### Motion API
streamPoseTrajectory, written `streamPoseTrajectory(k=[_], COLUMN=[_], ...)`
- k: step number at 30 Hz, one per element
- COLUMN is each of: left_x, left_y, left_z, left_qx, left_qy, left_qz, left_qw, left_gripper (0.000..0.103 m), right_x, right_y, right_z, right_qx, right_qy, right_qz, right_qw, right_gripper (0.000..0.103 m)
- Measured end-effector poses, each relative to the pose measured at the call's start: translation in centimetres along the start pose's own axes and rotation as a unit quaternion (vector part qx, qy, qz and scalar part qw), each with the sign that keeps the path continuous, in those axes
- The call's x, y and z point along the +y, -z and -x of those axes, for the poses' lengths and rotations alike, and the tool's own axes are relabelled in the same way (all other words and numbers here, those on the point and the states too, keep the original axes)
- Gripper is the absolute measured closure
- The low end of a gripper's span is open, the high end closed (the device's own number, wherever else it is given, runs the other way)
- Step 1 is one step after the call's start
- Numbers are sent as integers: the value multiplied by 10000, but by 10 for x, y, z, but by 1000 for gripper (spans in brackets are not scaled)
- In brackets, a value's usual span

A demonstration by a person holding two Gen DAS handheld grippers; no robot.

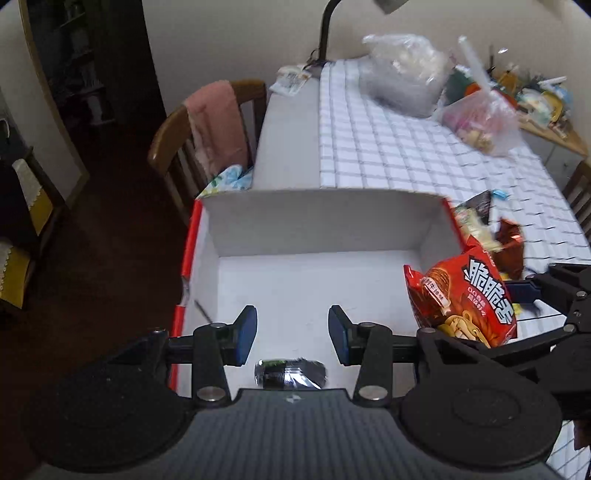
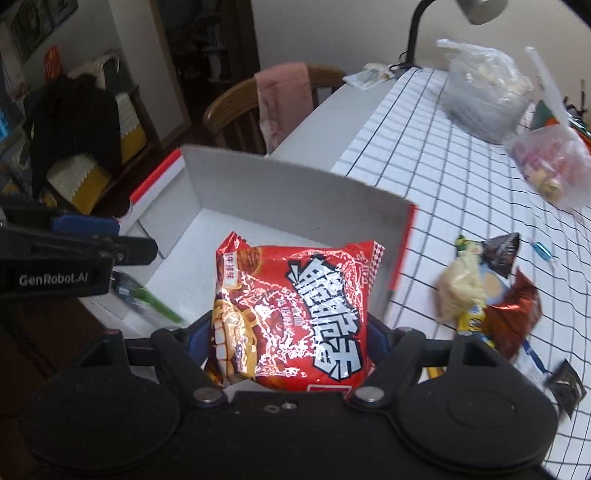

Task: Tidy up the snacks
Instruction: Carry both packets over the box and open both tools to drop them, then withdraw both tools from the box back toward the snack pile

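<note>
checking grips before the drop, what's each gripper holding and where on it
The right gripper clamps the red snack bag across its lower sides. The left gripper holds nothing.

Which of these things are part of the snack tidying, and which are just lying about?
Part of the job:
- red packet, held in the right gripper
- white box
- loose snacks on the tablecloth
- left gripper, empty

Just lying about:
- two plastic bags
- lamp
- chair with pink towel
</note>
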State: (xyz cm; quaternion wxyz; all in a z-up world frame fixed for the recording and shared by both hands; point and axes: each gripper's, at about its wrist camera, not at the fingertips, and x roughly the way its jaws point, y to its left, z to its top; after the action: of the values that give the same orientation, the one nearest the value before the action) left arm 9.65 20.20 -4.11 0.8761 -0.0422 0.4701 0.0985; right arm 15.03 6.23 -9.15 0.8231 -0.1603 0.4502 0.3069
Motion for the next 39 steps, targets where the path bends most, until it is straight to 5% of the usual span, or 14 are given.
streamPoseTrajectory(k=[18, 35, 39], left_x=[26, 22, 18], left_y=[27, 28, 27], left_z=[-40, -2, 18], left_qx=[551, 47, -210], left_qy=[-52, 27, 130], left_qz=[217, 291, 245], left_qw=[9982, 9996, 9994], left_gripper=[61, 61, 54], right_x=[28, 15, 5], right_y=[-3, -1, 2], right_z=[-71, -23, 3], right_qx=[845, 297, 48], right_qy=[46, -96, -208], right_qz=[453, 202, 2], right_qw=[9954, 9993, 9998], right_gripper=[23, 10, 8])
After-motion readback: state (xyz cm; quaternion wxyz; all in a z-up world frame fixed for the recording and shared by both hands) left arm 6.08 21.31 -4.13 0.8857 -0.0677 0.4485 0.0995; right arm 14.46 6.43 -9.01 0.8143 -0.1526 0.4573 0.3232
